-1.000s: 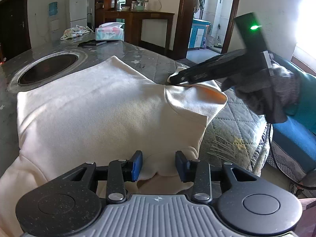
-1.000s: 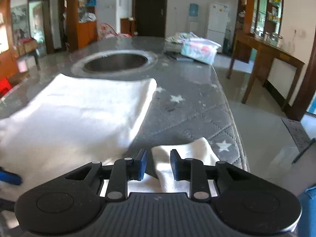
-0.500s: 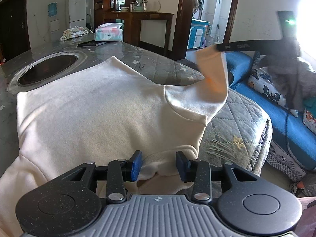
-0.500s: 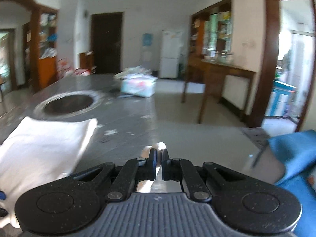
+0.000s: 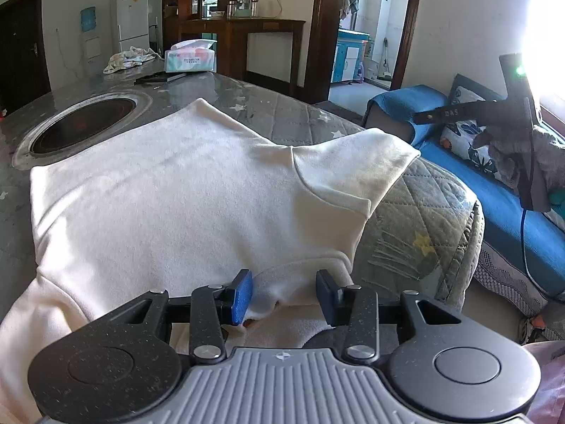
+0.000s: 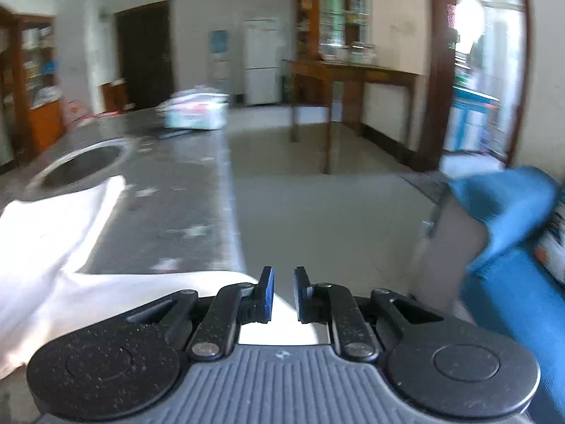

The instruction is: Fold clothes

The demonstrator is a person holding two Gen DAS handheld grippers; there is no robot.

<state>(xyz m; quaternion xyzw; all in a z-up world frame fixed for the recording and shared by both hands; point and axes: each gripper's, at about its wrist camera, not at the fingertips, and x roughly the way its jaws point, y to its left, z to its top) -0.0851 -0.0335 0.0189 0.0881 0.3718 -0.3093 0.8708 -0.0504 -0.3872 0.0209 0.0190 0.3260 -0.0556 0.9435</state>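
Cream garment (image 5: 183, 190) lies spread on quilted table (image 5: 416, 219), right sleeve (image 5: 353, 162) doubled inward. Left gripper (image 5: 284, 291) fingers apart over neckline; right gripper (image 6: 281, 293) slightly parted, empty, clear of table. You square edges, press creases flat.

Room setting. White walls and a pale tiled floor (image 6: 317, 205). At 11 o'clock in the left wrist view, a white refrigerator (image 5: 132, 17) stands beside a dark door (image 5: 21, 46). At 12 o'clock, a dark wooden console table (image 5: 247, 31) below a glass-fronted cabinet. At 1 o'clock, a wood-framed doorway (image 5: 374, 24) opens onto a blue cabinet. At 3 o'clock, a blue sofa (image 5: 494, 183) with a patterned cushion, under strong window glare (image 5: 543, 28). Open shelving (image 6: 28, 70) lies at 9 o'clock in the blurred right wrist view.
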